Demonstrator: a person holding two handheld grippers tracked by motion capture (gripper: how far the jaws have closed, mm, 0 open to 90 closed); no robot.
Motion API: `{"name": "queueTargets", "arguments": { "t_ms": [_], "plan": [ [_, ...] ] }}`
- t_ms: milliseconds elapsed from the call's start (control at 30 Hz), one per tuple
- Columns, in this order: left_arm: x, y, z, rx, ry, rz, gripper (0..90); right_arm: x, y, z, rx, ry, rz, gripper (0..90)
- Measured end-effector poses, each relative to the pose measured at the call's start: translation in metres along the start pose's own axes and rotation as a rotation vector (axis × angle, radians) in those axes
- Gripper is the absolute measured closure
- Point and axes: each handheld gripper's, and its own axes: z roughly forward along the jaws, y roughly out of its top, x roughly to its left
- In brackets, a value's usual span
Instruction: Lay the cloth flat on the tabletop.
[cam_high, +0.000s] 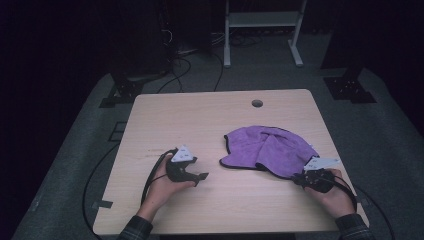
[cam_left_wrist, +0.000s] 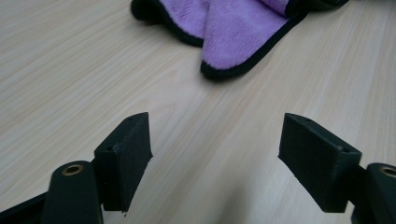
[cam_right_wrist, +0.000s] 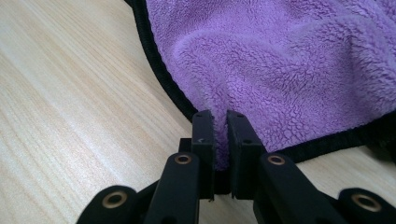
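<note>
The tabletop (cam_high: 200, 120) carries my purple cloth (cam_high: 267, 147), crumpled on its right half. My right claw (cam_right_wrist: 220, 122) is pinching the cloth's near black-trimmed corner. My left claw (cam_left_wrist: 215, 149) stands spread and empty over bare wood, apart from the cloth's left edge.

The left gripper (cam_left_wrist: 215, 154) holds its two black fingers (cam_left_wrist: 126, 154) wide apart over the pale wood bench (cam_left_wrist: 70, 70), with bare wood grain between them. Beyond the fingers, a purple cloth (cam_left_wrist: 233, 32) with a black hem lies on the bench, one folded corner pointing toward the gripper and well apart from it.
</note>
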Motion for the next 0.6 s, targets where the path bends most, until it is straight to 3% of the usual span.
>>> {"name": "queueTargets", "arguments": {
  "t_ms": [267,600],
  "plan": [
    [0.000,0.023,0.037,-0.002,-0.045,0.005,25.6,0.000,0.001,0.000,0.004,0.001,-0.007,82.1],
    [-0.001,0.035,0.071,0.027,-0.069,0.026,29.9,-0.001,0.001,0.000,0.007,0.004,-0.010,82.0]
  ]
}}
